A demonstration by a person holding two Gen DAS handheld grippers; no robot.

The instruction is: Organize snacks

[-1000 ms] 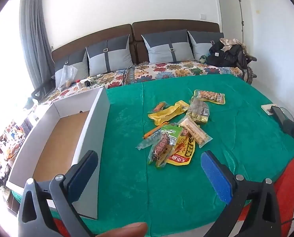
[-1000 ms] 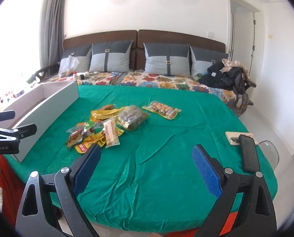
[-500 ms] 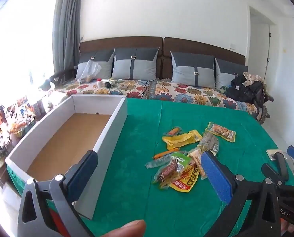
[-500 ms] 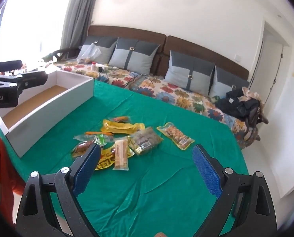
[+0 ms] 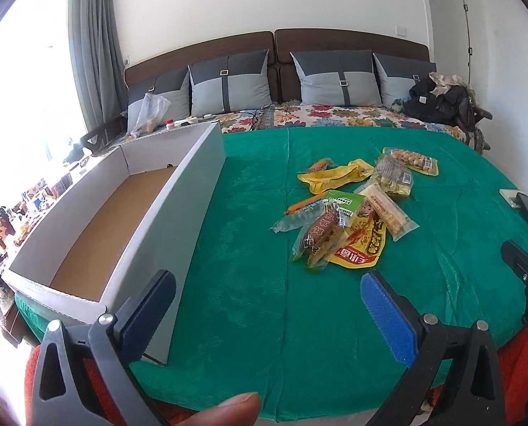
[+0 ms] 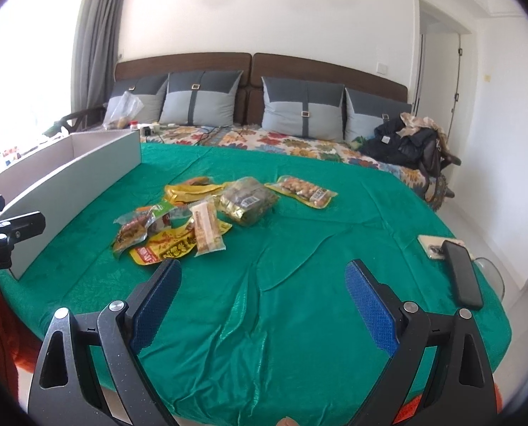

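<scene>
Domestic living room or bedroom. Indicators: a brown padded sofa-bed (image 6: 257, 71) with grey cushions (image 6: 200, 97) and floral cover (image 6: 264, 140) at frame centre; grey curtain (image 6: 93, 35) at a bright window, upper left; doorway (image 6: 441, 78), upper right; clothing heap (image 6: 413, 142) at right.

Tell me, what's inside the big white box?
Nothing that shows: the box has only its bare brown floor in the left view. The near corner hides behind its wall and the left gripper. The snacks lie outside on the green cloth.
</scene>
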